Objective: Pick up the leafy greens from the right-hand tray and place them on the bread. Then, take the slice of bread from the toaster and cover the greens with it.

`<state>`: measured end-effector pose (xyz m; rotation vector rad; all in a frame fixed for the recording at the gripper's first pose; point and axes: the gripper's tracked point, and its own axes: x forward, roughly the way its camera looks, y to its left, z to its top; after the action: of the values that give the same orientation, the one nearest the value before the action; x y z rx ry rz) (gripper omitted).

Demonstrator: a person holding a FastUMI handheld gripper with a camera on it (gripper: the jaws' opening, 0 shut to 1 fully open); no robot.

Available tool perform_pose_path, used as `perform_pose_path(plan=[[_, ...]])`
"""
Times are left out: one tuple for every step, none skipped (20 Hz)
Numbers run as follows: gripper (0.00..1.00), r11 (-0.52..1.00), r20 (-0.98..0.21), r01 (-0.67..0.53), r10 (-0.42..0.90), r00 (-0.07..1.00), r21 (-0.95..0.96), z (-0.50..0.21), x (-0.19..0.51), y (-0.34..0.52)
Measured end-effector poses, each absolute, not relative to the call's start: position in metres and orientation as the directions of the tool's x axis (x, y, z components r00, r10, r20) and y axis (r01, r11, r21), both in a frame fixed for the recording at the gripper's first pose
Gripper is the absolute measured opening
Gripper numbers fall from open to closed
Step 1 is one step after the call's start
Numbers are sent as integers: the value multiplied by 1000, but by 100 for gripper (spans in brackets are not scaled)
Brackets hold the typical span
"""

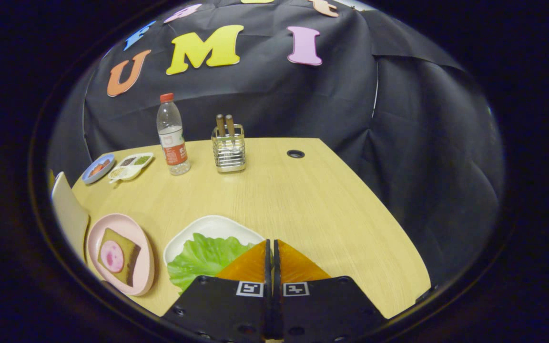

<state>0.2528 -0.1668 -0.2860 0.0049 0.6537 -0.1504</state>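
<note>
A green lettuce leaf (201,259) lies in a white tray (212,226) just left of my fingers. My gripper (271,244) is shut, its two fingers pressed together with nothing between them, their tips at the tray's right rim. Further left, a pink plate (138,238) holds a slice of brown bread (127,259) topped with a round pink slice of meat (112,256). A pale, upright object (68,209) stands left of the pink plate; I cannot tell if it is the toaster.
At the back of the wooden table (303,200) stand a plastic water bottle (172,136) and a wire holder with two wooden-handled utensils (228,147). A small blue dish (97,168) and a divided condiment dish (130,166) sit back left. A cable hole (295,154) is near the back edge.
</note>
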Motion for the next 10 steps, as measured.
perform_pose_path(plan=[[1,990,-603,132,-129,787,-39,-283,252,-163],[0,991,-603,131,-129,787,-41,-282,252,-162],[0,990,-605,134,-133,785,-44,-284,251,-164],[1,990,-608,139,-134,782,-40,-286,250,-165],[1,990,-615,141,-129,778,-28,-287,248,-164],[1,989,-615,147,-126,778,-16,-286,247,-165],[0,990,-615,141,-113,780,-2,-285,245,-162],[0,989,-605,147,-114,788,4,-280,245,-162],[0,990,-593,139,-105,799,13,-271,244,-159],[0,992,-577,127,-90,812,24,-260,241,-154]])
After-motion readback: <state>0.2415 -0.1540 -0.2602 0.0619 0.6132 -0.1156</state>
